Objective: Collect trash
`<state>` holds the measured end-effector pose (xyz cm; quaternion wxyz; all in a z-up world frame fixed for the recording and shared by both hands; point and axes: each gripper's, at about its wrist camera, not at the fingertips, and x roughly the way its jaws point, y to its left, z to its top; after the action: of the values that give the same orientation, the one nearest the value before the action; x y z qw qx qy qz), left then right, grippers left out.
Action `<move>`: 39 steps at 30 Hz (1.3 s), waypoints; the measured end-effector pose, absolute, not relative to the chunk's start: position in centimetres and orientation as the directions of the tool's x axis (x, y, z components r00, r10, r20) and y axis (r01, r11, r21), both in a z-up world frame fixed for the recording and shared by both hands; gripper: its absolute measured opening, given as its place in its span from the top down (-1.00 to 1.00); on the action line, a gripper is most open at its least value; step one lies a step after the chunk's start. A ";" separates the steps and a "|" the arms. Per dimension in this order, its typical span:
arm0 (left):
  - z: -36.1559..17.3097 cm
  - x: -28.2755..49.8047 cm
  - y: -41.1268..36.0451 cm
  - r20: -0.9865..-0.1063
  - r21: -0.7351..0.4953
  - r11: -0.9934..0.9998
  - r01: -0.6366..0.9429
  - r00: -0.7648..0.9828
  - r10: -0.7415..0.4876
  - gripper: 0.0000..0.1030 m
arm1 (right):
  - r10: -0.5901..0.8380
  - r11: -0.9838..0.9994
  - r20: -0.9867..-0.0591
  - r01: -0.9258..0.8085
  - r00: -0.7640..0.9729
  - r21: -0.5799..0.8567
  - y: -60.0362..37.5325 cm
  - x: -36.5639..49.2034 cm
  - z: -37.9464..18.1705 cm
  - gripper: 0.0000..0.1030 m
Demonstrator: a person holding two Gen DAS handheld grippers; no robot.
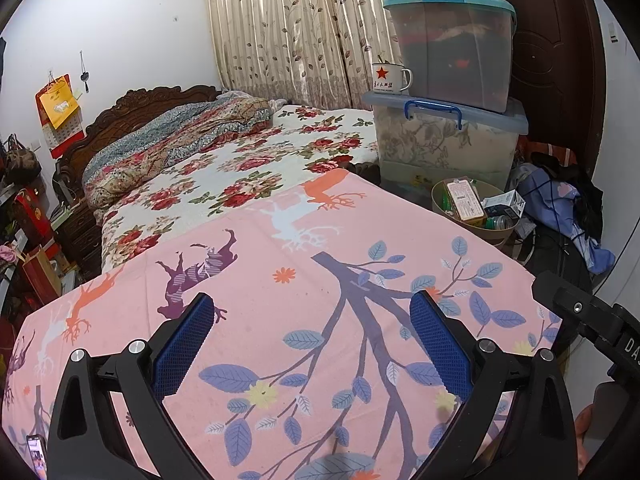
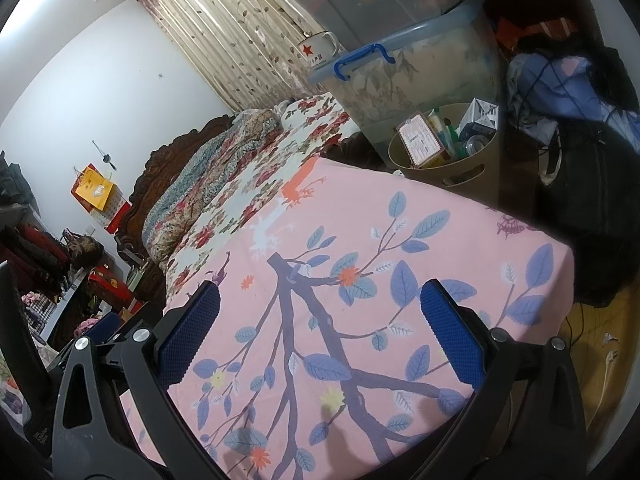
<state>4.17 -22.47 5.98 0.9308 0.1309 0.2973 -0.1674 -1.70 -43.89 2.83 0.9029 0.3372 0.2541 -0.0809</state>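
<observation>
A tan waste bin (image 1: 496, 235) stands on the floor past the far right corner of a table covered in a pink leaf-print cloth (image 1: 320, 312). It holds a pink-labelled flat box (image 1: 464, 198), a white carton (image 1: 505, 202) and bottles. The bin also shows in the right wrist view (image 2: 452, 170), with the box (image 2: 422, 138). My left gripper (image 1: 312, 340) is open and empty over the cloth. My right gripper (image 2: 320, 332) is open and empty over the same cloth (image 2: 360, 280). No loose trash shows on the cloth.
Stacked clear storage tubs (image 1: 448, 140) with a star-marked enamel mug (image 1: 390, 76) stand behind the bin. A bed with floral bedding (image 1: 240, 168) lies beyond the table. Bags and clothes (image 1: 568, 208) pile at the right. Red boxes (image 1: 36, 264) crowd the left.
</observation>
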 end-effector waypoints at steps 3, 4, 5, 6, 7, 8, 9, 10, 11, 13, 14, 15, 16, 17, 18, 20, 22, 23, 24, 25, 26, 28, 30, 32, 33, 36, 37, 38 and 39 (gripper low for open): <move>5.9 4.2 -22.5 -0.597 0.144 0.910 0.389 0.767 -0.234 -0.83 | 0.025 0.760 -0.513 0.317 0.858 0.567 -43.9 -1.7 2.8 -0.93; 6.0 4.2 -22.5 -0.597 0.144 0.910 0.390 0.767 -0.234 -0.83 | 0.026 0.760 -0.513 0.317 0.858 0.568 -43.9 -1.7 2.8 -0.93; 5.9 4.2 -22.4 -0.598 0.143 0.910 0.390 0.767 -0.234 -0.83 | 0.026 0.760 -0.514 0.317 0.858 0.568 -43.9 -1.7 2.8 -0.93; 6.0 4.2 -22.5 -0.597 0.145 0.910 0.389 0.768 -0.233 -0.83 | 0.027 0.760 -0.514 0.317 0.857 0.568 -43.9 -1.7 2.8 -0.93; 5.9 4.2 -22.4 -0.597 0.144 0.910 0.388 0.768 -0.233 -0.83 | 0.026 0.760 -0.514 0.317 0.857 0.568 -44.0 -1.7 2.8 -0.93; 5.9 4.2 -22.4 -0.598 0.143 0.910 0.389 0.767 -0.234 -0.83 | 0.027 0.759 -0.515 0.317 0.857 0.568 -43.9 -1.7 2.7 -0.93; 5.9 4.2 -22.4 -0.598 0.142 0.910 0.390 0.766 -0.235 -0.83 | 0.028 0.759 -0.515 0.318 0.857 0.569 -43.8 -1.7 2.7 -0.93; 6.0 4.2 -22.4 -0.597 0.144 0.910 0.390 0.767 -0.234 -0.83 | 0.028 0.758 -0.516 0.318 0.856 0.569 -43.7 -1.7 2.6 -0.93; 6.0 4.2 -22.4 -0.597 0.144 0.910 0.390 0.767 -0.234 -0.83 | 0.027 0.759 -0.515 0.318 0.857 0.568 -43.9 -1.7 2.7 -0.93; 6.0 4.2 -22.4 -0.597 0.144 0.910 0.390 0.767 -0.234 -0.83 | 0.028 0.759 -0.516 0.318 0.856 0.569 -43.7 -1.7 2.7 -0.93; 6.0 4.2 -22.4 -0.597 0.144 0.910 0.390 0.767 -0.234 -0.83 | 0.027 0.759 -0.515 0.318 0.857 0.568 -43.9 -1.7 2.7 -0.93; 6.0 4.2 -22.4 -0.598 0.143 0.910 0.390 0.767 -0.235 -0.83 | 0.027 0.759 -0.515 0.317 0.857 0.568 -43.9 -1.7 2.7 -0.93; 6.0 4.2 -22.4 -0.598 0.143 0.910 0.390 0.767 -0.235 -0.83 | 0.027 0.759 -0.515 0.317 0.857 0.568 -43.9 -1.7 2.7 -0.93; 6.0 4.2 -22.4 -0.598 0.142 0.910 0.390 0.766 -0.235 -0.83 | 0.027 0.760 -0.515 0.317 0.857 0.568 -43.7 -1.8 2.7 -0.93; 6.0 4.2 -22.4 -0.599 0.141 0.910 0.391 0.765 -0.236 -0.83 | 0.027 0.759 -0.515 0.318 0.857 0.568 -43.8 -1.7 2.7 -0.93; 5.8 4.2 -22.4 -0.600 0.139 0.910 0.392 0.764 -0.237 -0.83 | 0.027 0.759 -0.515 0.318 0.857 0.568 -43.8 -1.7 2.7 -0.93; 5.7 4.1 -22.4 -0.604 0.135 0.910 0.393 0.760 -0.239 -0.83 | 0.028 0.759 -0.516 0.318 0.856 0.568 -43.7 -1.7 2.7 -0.93; 5.6 4.0 -22.4 -0.607 0.132 0.909 0.395 0.758 -0.241 -0.83 | 0.028 0.759 -0.516 0.318 0.856 0.568 -43.7 -1.7 2.6 -0.93; 5.5 4.0 -22.5 -0.608 0.131 0.909 0.395 0.756 -0.241 -0.83 | 0.028 0.759 -0.516 0.318 0.856 0.568 -43.6 -1.7 2.5 -0.93; 5.5 4.0 -22.4 -0.609 0.129 0.909 0.396 0.755 -0.242 -0.83 | 0.029 0.760 -0.517 0.317 0.855 0.567 -43.5 -1.8 2.3 -0.93; 5.5 3.9 -22.5 -0.609 0.128 0.908 0.399 0.754 -0.246 -0.83 | 0.029 0.760 -0.517 0.317 0.855 0.567 -43.5 -1.7 2.2 -0.93; 5.5 3.7 -22.4 -0.604 0.123 0.907 0.402 0.756 -0.253 -0.83 | 0.030 0.761 -0.518 0.317 0.855 0.566 -43.3 -1.8 2.0 -0.93; 5.8 3.7 -22.2 -0.602 0.114 0.906 0.407 0.754 -0.263 -0.83 | 0.029 0.761 -0.517 0.317 0.855 0.567 -43.2 -1.8 2.0 -0.93; 6.0 3.6 -22.1 -0.601 0.108 0.906 0.408 0.753 -0.268 -0.83 | 0.030 0.760 -0.518 0.317 0.855 0.567 -43.1 -1.8 1.9 -0.93; 6.0 3.6 -22.1 -0.603 0.104 0.907 0.408 0.751 -0.269 -0.83 | 0.030 0.760 -0.518 0.317 0.855 0.568 -43.3 -1.8 2.0 -0.93; 6.2 3.7 -22.0 -0.611 0.090 0.908 0.409 0.743 -0.274 -0.83 | 0.030 0.761 -0.517 0.316 0.855 0.567 -43.2 -1.8 2.0 -0.93; 6.2 3.7 -21.9 -0.612 0.089 0.909 0.407 0.742 -0.273 -0.83 | 0.030 0.761 -0.518 0.317 0.855 0.566 -43.2 -1.8 2.0 -0.93; 6.2 3.7 -22.0 -0.612 0.088 0.910 0.406 0.743 -0.272 -0.83 | 0.030 0.760 -0.518 0.317 0.855 0.567 -43.1 -1.8 2.0 -0.93; 6.3 3.7 -22.0 -0.612 0.088 0.910 0.406 0.742 -0.272 -0.83 | 0.030 0.760 -0.518 0.317 0.855 0.568 -43.3 -1.8 2.0 -0.93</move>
<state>3.70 -21.98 6.28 0.9270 0.1084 0.3090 -0.1828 -1.79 -43.25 2.03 0.9020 0.3373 0.2575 -0.0794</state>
